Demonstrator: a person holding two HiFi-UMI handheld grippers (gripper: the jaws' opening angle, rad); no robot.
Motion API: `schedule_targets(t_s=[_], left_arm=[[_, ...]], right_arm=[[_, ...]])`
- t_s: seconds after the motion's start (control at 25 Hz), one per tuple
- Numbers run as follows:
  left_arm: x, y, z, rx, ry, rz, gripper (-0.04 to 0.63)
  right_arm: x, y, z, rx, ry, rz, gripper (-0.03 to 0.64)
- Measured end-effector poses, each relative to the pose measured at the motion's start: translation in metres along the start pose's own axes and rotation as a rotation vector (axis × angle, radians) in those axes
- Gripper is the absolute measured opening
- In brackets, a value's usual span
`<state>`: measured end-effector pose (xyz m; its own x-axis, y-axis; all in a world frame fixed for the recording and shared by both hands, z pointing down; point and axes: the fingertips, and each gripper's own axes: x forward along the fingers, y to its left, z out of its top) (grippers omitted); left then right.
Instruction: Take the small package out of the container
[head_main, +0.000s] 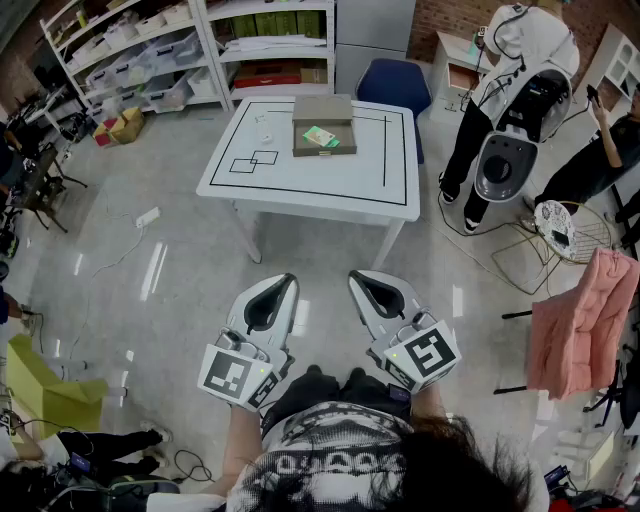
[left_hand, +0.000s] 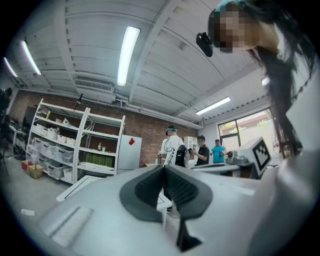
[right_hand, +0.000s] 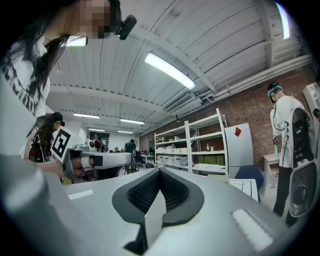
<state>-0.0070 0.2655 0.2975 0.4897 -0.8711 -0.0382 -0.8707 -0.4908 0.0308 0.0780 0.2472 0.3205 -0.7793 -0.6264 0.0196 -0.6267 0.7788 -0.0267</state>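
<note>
The left gripper (head_main: 287, 282) and right gripper (head_main: 357, 278) hang over the floor (head_main: 180, 260), fingers pressed together on nothing — well apart from the tabletop (head_main: 300, 172), where the small package (head_main: 321, 137) lies inside the container (head_main: 305, 150).

Package (head_main: 321, 137) in container (head_main: 322, 108) on table (head_main: 300, 182); chair (head_main: 393, 82) behind table.

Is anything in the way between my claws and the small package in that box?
Nothing visible. Only floor separates the left claw and right claw, both shut, from the table; the package lies uncovered in the box.
</note>
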Motion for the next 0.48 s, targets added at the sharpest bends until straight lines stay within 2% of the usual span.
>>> schedule_targets(t_s=[0.48], left_arm=[[-0.014, 0.03, -0.001, -0.005, 0.003, -0.024, 0.0]], right_arm=[[0.031, 0.023, -0.01, 0.045, 0.025, 0.009, -0.003]])
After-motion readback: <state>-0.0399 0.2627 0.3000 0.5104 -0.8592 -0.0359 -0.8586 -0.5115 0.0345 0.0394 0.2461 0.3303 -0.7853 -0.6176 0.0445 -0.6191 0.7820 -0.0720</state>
